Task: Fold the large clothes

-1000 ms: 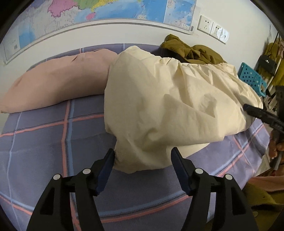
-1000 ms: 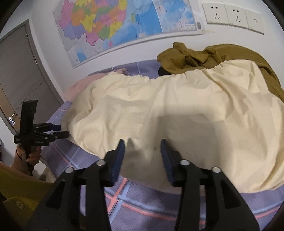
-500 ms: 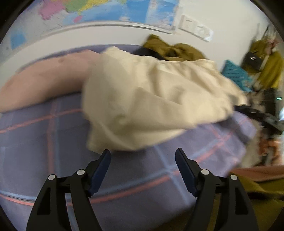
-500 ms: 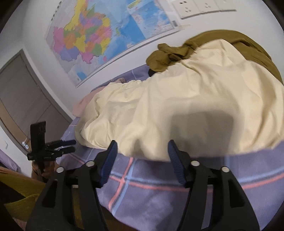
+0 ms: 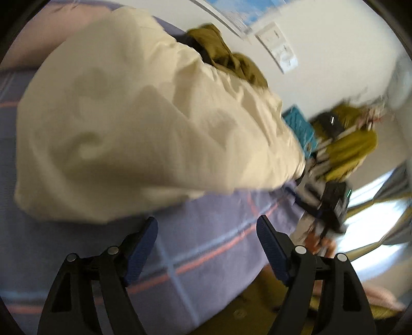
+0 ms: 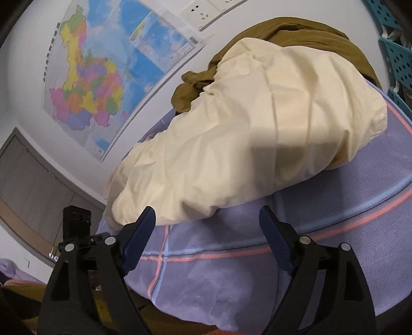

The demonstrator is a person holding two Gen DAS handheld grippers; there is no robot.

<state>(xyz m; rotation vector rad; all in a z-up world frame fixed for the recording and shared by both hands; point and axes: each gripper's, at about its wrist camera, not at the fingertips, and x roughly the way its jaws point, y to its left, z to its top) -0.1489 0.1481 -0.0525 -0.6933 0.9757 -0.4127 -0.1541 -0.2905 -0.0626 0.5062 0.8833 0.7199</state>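
Note:
A large cream garment lies folded in a puffy heap on the purple checked bedspread; it also fills the right wrist view as the cream garment. My left gripper hovers short of its near edge, jaws opening, nothing between them. My right gripper is at the garment's near edge, jaws opening wide, nothing between them; its left fingertip overlaps the hem in the picture. The other gripper shows at the left in the right wrist view, and the right one shows blurred in the left wrist view.
An olive-brown garment lies bunched behind the cream one against the wall. A pink pillow is at the far left. A map and sockets hang on the wall. A teal perforated basket stands beyond the bed's edge.
Both grippers opened wider and drew back from the cream garment's edge. Both views rolled, and the left wrist view swung towards the window side.

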